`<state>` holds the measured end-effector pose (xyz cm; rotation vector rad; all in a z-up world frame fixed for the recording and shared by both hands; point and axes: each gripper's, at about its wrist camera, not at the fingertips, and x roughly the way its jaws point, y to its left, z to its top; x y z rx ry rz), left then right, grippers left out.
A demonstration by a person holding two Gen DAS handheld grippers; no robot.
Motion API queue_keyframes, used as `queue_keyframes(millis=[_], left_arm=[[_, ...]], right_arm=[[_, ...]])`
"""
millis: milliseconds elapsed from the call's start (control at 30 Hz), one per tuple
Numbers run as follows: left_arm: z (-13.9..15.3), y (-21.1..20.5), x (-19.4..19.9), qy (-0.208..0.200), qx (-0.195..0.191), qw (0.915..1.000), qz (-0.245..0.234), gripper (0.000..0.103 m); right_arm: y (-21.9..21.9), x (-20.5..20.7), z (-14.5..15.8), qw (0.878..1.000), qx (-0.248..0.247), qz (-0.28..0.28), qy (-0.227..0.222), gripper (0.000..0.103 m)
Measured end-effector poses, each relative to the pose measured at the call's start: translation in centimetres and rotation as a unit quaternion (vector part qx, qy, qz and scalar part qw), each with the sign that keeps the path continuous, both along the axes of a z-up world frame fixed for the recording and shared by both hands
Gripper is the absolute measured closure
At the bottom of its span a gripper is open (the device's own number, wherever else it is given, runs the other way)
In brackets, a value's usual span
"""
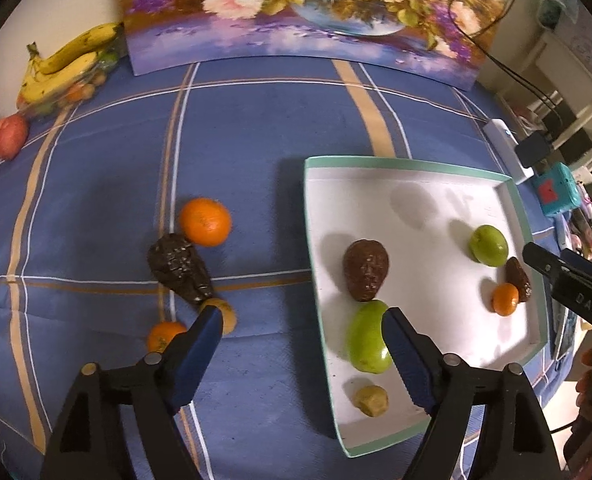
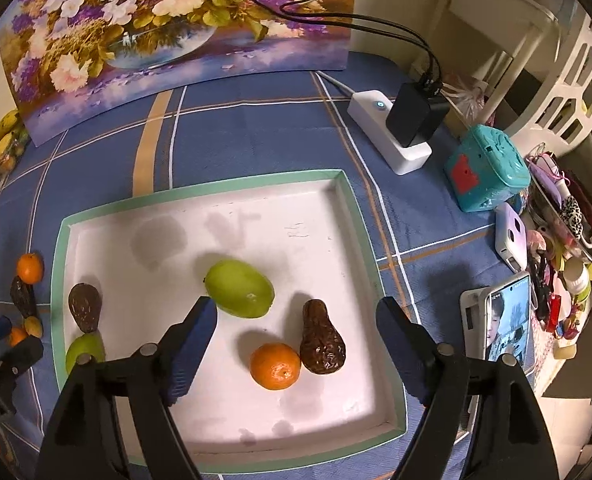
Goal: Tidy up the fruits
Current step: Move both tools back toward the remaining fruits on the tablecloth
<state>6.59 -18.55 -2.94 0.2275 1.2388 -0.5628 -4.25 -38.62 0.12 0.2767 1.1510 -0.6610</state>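
Note:
A white tray with a green rim (image 1: 412,163) (image 2: 199,191) lies on the blue checked cloth. It holds two green fruits (image 1: 367,337) (image 2: 239,289), two dark avocados (image 1: 366,269) (image 2: 321,340), a small orange (image 2: 275,365) and a small yellowish piece (image 1: 372,400). On the cloth left of the tray lie an orange (image 1: 205,221), a dark avocado (image 1: 180,267), a small orange (image 1: 163,336) and a yellow fruit (image 1: 224,312). My left gripper (image 1: 302,324) is open and empty over the tray's left edge. My right gripper (image 2: 296,316) is open and empty above the tray.
Bananas (image 1: 65,65) and a red fruit (image 1: 9,136) lie at the far left. A flower painting (image 1: 308,12) stands at the back. A power strip with charger (image 2: 400,128), a teal box (image 2: 488,168), a phone (image 2: 504,320) and clutter sit right of the tray.

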Motion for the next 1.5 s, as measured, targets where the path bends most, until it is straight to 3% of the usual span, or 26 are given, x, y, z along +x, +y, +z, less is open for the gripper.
queue_keyframes(millis=[100, 233, 600, 867, 1100, 1367, 1500], left_arm=[[-0.1, 0.3, 0.2, -0.003, 0.004, 1.0000, 0.007, 0.008], [-0.1, 0.6, 0.4, -0.006, 0.003, 0.9998, 0.017, 0.000], [0.1, 1.1, 0.6, -0.031, 0.011, 0.9991, 0.026, 0.000], [1.0, 2.3, 1.3, -0.040, -0.013, 0.9983, 0.040, 0.000], [3.0, 5.6, 3.0, -0.068, -0.080, 0.9913, 0.080, 0.000], [3.7, 10.1, 5.3, -0.056, -0.098, 0.9872, 0.113, 0.000], [4.5, 12.2, 5.7, -0.088, -0.083, 0.9841, 0.130, 0.000]], right_arm=[[0.2, 0.1, 0.0, 1.000, 0.001, 0.004, -0.003, 0.020], [0.4, 0.3, 0.0, 1.000, -0.004, 0.011, -0.002, 0.008], [1.0, 0.6, 0.5, 0.999, -0.016, 0.029, -0.019, 0.008], [1.2, 0.6, 1.5, 0.998, -0.017, 0.028, -0.058, 0.008], [2.0, 1.5, 2.1, 0.995, -0.001, 0.030, -0.090, 0.008], [3.7, 3.0, 2.5, 0.992, 0.026, 0.042, -0.113, 0.008], [5.0, 4.0, 2.5, 0.991, 0.034, 0.052, -0.120, 0.008]])
